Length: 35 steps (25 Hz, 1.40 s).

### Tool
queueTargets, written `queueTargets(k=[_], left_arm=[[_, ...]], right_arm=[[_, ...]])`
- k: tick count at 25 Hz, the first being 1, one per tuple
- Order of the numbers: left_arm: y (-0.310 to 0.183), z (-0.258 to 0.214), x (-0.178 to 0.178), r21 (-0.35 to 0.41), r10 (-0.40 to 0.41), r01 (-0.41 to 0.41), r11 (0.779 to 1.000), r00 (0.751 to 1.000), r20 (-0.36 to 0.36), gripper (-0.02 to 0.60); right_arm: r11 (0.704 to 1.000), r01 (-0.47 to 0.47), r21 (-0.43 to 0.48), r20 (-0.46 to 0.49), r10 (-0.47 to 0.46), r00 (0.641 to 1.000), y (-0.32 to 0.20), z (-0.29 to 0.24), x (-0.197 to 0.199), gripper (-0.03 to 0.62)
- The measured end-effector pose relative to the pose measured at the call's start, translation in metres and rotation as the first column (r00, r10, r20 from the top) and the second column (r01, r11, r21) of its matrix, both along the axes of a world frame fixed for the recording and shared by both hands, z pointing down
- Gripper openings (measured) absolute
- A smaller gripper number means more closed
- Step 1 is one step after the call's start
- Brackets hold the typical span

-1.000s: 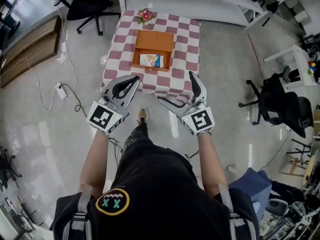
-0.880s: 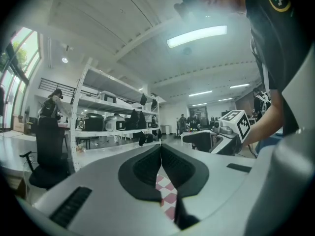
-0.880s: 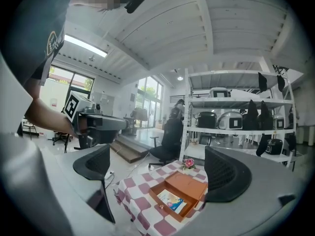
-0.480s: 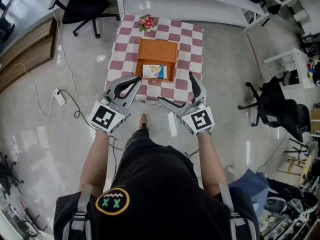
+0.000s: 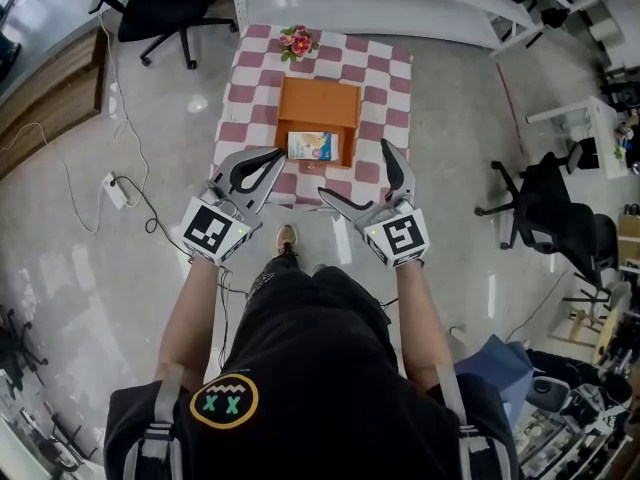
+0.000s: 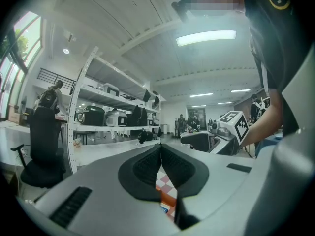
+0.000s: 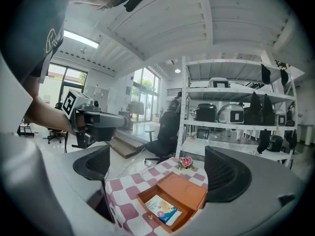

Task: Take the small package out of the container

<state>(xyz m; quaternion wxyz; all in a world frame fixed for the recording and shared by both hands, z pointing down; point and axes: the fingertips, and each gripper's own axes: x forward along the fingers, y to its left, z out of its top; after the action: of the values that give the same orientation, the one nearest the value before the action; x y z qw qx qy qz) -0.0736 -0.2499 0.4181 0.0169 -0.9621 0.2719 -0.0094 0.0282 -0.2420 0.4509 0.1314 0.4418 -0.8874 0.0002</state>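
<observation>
Head view: a table (image 5: 236,134) with a red-and-white checked cloth stands on a shiny grey floor (image 5: 120,268), just ahead of the person. An open orange box (image 5: 320,103) sits on the cloth, and the small package (image 5: 313,145) lies flat inside it at the near end. A small flower (image 5: 296,41) rests at the far edge of the table. The left gripper (image 5: 278,156) hangs over the table's near left edge, and its fingers meet at the tips. The right gripper (image 5: 352,168) is beside it over the near right edge, with its fingers spread wide. Neither touches the box or the package. Office chairs (image 5: 160,8) stand off to the sides.

Left gripper view: the fingers (image 6: 145,168) of the left gripper (image 6: 161,150) are pressed together, with nothing between them. Below the seam, a sliver of the table's checked cloth (image 6: 164,182) and the orange box (image 6: 166,197) shows. The right gripper (image 6: 197,139) is off to the right, level with it. Metal shelves (image 6: 113,117) carrying appliances line the room behind.

Right gripper view: the fingers (image 7: 226,173) of the right gripper (image 7: 160,168) stand far apart and hold nothing. Between them, farther off, the table (image 7: 128,191) carries the box (image 7: 186,187) with its lid back. The small package (image 7: 162,210) lies in the box's near half. The flower (image 7: 185,162) is behind the box. The left gripper (image 7: 115,119) shows at the left, and shelves (image 7: 236,112) stand at the back.
</observation>
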Motion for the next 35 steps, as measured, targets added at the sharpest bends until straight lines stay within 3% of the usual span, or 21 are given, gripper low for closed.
queueTargets(k=[11,16,22,35], left_arm=[[-0.017,0.005,0.017,-0.019,-0.030,0.030,0.999,0.999,0.026,0.018],[-0.022,0.006,0.031,-0.021,-0.047,0.048,0.999,0.998,0.035,0.018],[-0.024,0.009,0.039,-0.032,-0.054,0.056,0.998,0.997,0.050,0.018],[-0.030,0.017,0.034,-0.069,-0.094,0.098,0.993,0.994,0.063,0.018]], right_arm=[[0.999,0.034,-0.004,0.032,-0.034,0.999,-0.020,0.007,0.011,0.595],[0.993,0.047,-0.108,0.061,-0.041,0.997,-0.035,0.042,0.026,0.595],[0.949,0.066,-0.309,0.065,-0.048,0.997,-0.061,0.119,0.033,0.595],[0.834,0.028,-0.551,0.096,0.030,0.995,-0.105,0.222,0.030,0.595]])
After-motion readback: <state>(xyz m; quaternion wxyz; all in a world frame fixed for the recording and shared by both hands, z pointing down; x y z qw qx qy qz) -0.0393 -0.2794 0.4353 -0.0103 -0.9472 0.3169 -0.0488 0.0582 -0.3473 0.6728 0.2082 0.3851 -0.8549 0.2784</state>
